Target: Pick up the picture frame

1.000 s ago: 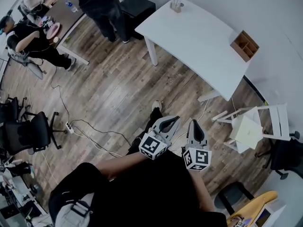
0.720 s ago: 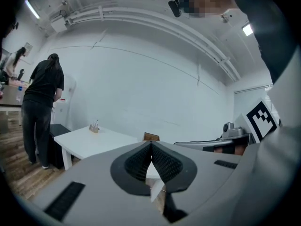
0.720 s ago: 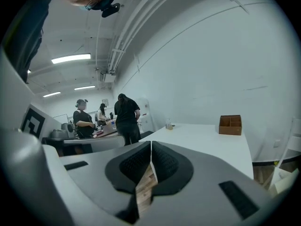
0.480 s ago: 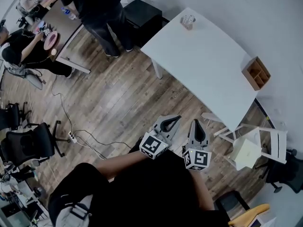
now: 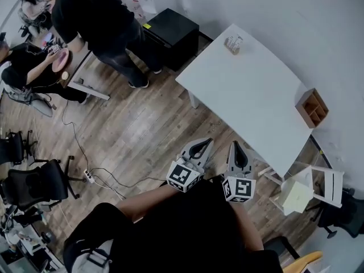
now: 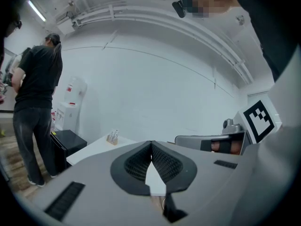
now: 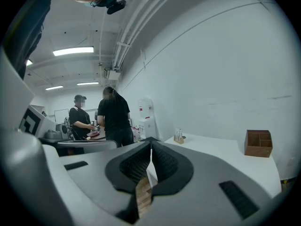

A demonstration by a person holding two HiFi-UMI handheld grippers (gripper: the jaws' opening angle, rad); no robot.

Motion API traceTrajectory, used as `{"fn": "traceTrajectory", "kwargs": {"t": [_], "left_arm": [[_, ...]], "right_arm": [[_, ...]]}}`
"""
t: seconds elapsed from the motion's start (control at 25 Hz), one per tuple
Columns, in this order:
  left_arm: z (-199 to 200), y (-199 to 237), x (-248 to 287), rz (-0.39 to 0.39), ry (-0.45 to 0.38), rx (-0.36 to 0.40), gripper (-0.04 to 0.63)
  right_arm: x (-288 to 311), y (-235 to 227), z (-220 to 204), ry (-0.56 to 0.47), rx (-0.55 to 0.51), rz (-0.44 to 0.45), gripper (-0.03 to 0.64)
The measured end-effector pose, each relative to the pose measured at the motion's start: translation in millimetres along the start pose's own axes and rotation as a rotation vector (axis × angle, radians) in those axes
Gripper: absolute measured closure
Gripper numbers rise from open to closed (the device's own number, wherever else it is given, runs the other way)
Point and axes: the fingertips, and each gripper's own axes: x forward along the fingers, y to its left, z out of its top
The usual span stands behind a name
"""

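Observation:
I cannot make out a picture frame in any view. My left gripper (image 5: 203,145) and right gripper (image 5: 236,147) are held side by side in front of my body, over the wooden floor, just short of the near edge of a white table (image 5: 250,95). Both are shut, and nothing is between the jaws. In the left gripper view the shut left gripper (image 6: 151,142) points at the table (image 6: 94,149). In the right gripper view the right gripper (image 7: 151,147) does the same. A small holder (image 5: 234,43) stands at the table's far corner and a brown wooden box (image 5: 312,108) at its right end.
A white chair (image 5: 318,181) stands right of the table's near end, with a pale box (image 5: 297,193) on it. A black cabinet (image 5: 173,30) sits beyond the table's left corner. A person in black (image 5: 99,21) stands there. Office chairs (image 5: 34,181) and floor cables (image 5: 102,175) lie to the left.
The white table has come nearer in the head view as I walk toward it. Both grippers stay shut, side by side, and have come closer to its edge.

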Motion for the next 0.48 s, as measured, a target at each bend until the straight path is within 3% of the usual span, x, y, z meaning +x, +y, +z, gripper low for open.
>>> {"fn": "traceTrajectory", "kwargs": {"t": [0.24,0.48], "left_arm": [[9.4,30.4,5.9,0.039,-0.014,-0.006,0.581],[21.7,68.4,11.8,0.101,-0.025,0.010,0.581]], "right_arm": [[29.6,-5.7,-5.1,0.027,0.025,-0.043,0.581],[69.4,-2.1,7.8,0.007,-0.016,-0.024,0.581]]}}
